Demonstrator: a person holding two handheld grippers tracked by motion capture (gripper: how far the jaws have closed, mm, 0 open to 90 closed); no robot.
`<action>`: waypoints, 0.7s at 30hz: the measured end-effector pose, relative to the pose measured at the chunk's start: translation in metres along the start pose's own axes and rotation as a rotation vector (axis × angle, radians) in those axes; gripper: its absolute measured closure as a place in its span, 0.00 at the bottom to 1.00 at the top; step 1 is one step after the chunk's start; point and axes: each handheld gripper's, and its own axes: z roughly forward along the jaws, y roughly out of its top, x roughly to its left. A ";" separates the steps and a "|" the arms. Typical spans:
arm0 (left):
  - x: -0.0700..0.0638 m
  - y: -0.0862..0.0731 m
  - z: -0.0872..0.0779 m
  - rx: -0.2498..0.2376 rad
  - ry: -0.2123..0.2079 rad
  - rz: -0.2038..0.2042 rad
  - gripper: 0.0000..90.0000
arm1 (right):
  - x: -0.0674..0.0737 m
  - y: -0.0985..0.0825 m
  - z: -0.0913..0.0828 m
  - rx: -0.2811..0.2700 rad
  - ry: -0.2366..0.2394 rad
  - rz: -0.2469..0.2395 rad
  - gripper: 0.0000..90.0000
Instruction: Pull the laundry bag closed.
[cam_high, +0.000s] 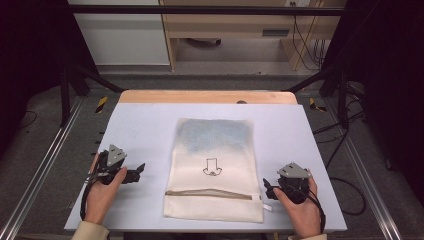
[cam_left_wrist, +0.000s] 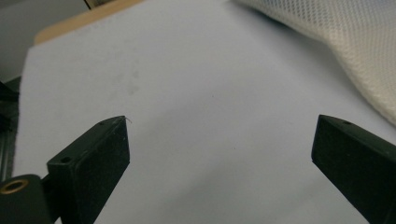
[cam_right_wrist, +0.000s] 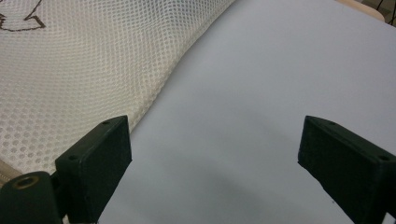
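A cream mesh laundry bag (cam_high: 215, 165) lies flat in the middle of the pale mat, its zipper (cam_high: 212, 194) near the front edge and a small black drawing (cam_high: 212, 167) on it. Something bluish shows through its far half. My left gripper (cam_high: 140, 171) rests on the mat left of the bag, open, nothing between its jaws; the bag's edge (cam_left_wrist: 355, 51) shows at the upper right of the left gripper view. My right gripper (cam_high: 268, 187) sits at the bag's front right corner, open and empty, with the mesh (cam_right_wrist: 84, 65) beside its left jaw.
The pale mat (cam_high: 145, 125) covers a wooden table (cam_high: 205, 96) whose far edge shows. Metal rails (cam_high: 45, 165) run along both sides, and cables (cam_high: 345, 190) lie on the floor at the right. Cabinets stand beyond the table.
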 end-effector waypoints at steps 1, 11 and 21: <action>0.000 -0.001 -0.006 -0.012 0.015 0.007 0.03 | 0.000 0.000 0.000 -0.001 0.001 -0.001 0.11; -0.012 -0.006 -0.028 -0.016 -0.020 -0.016 0.03 | 0.008 0.002 -0.002 0.003 0.022 -0.012 0.11; -0.027 0.001 -0.015 -0.011 -0.047 0.092 0.05 | 0.016 0.006 -0.008 0.021 0.065 -0.036 0.10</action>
